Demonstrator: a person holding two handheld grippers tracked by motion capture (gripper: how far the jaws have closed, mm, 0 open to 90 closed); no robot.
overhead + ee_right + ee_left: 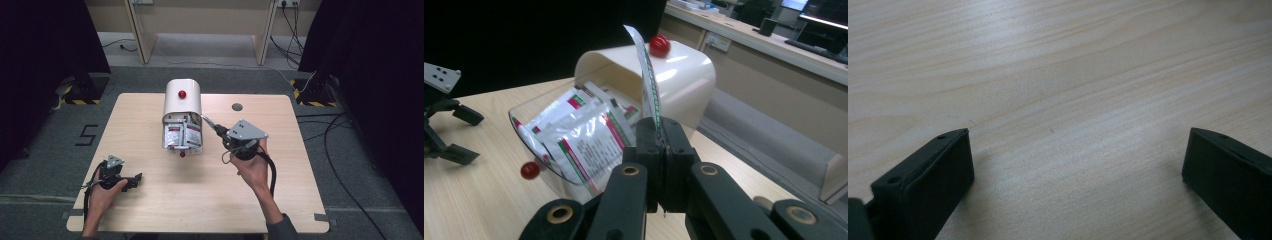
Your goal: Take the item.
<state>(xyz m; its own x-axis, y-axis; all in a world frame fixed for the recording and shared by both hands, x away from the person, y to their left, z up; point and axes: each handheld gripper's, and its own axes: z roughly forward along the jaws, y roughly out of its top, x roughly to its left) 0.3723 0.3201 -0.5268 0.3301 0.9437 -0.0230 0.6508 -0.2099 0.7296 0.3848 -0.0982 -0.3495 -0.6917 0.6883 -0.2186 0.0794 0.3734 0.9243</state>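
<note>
Table's [150, 200] near-left corner carries the left gripper [131, 181], jaws spread and holding nothing. Toward the middle of the far edge lies the white box [182, 102], its clear lid [531, 150] open onto sachets. Beside its right, the right gripper [659, 131] pinches one sachet [646, 75] edge-on, long axis standing upright; drawing it clear and setting it down looks next.

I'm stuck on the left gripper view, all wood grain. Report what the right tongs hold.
Observer: The right tongs are shut on a sachet, held on edge.
Operator: Say what's near it.
Observer: More sachets sit in a white box just beyond it.
Operator: Place my left tongs.
Observer: The left tongs are open, low over the table at its front left, apart from the box.
</note>
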